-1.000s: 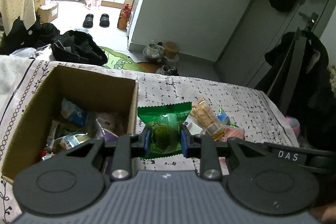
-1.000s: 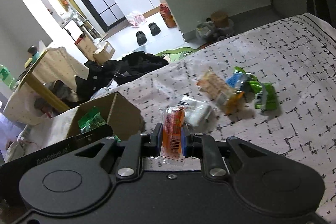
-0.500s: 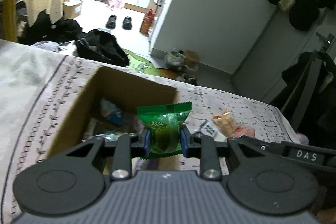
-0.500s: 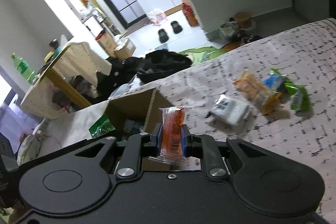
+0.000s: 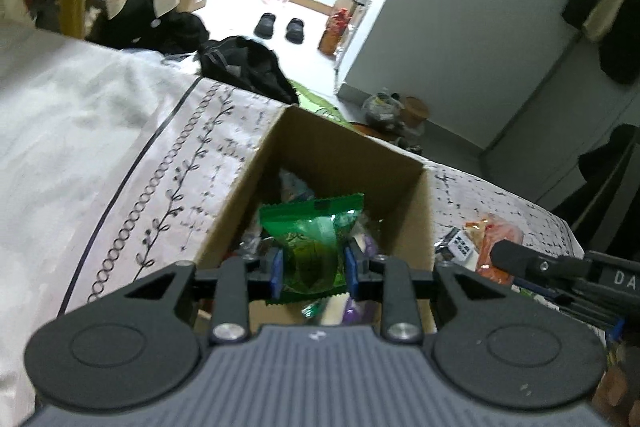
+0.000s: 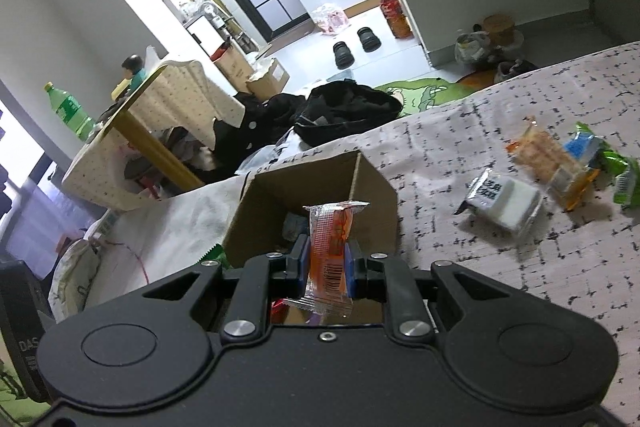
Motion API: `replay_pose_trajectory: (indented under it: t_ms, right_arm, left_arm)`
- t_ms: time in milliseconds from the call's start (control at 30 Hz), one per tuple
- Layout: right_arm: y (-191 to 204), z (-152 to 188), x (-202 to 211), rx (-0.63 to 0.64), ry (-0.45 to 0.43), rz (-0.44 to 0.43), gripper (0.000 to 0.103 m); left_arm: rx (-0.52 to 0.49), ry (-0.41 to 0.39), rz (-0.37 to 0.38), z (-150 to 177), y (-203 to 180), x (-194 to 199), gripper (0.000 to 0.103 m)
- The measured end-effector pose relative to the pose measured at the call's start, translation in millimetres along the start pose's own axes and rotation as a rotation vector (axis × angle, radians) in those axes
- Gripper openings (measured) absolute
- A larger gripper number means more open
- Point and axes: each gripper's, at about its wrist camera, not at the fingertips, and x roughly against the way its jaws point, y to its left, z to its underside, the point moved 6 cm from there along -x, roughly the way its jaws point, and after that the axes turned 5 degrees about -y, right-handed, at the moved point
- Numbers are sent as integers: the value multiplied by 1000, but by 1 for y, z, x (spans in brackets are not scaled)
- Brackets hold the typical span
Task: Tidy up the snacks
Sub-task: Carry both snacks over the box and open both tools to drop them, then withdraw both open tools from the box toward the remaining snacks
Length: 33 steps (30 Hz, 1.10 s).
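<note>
My left gripper (image 5: 314, 273) is shut on a green snack packet (image 5: 310, 247) and hangs over the open cardboard box (image 5: 348, 151), which holds several snacks. In the right wrist view, my right gripper (image 6: 328, 267) is shut on a slim orange snack packet (image 6: 332, 247), just above the near edge of the same cardboard box (image 6: 376, 199). On the patterned bedspread to the right lie a white packet (image 6: 504, 197), an orange cracker packet (image 6: 548, 159) and blue and green packets (image 6: 600, 163).
The box sits on a bed with a patterned cover (image 6: 520, 267); white bedding (image 5: 60, 115) lies to its left. Beyond the bed edge are a black bag (image 6: 344, 107), slippers (image 6: 354, 43) and a draped table (image 6: 160, 115). The right gripper's arm (image 5: 560, 271) reaches in beside the box.
Both grippers have swung left with their packets, from beside the loose snacks to over the cardboard box. The green packet now hangs above the box's inside, and the orange one above its near edge.
</note>
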Motion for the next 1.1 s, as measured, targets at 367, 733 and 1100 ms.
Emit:
replay_pose_trajectory:
  t_ms: [367, 733, 1100]
  right_arm:
    - [16, 7, -12, -1, 32, -36, 18]
    - [37, 14, -27, -1, 61, -105, 44]
    - [0, 8, -7, -43, 28, -19, 56]
  left_arm:
    - [59, -52, -13, -10, 9, 16, 52]
    - [79, -90, -55, -13, 22, 27, 68]
    - [49, -116, -48, -15, 14, 23, 85]
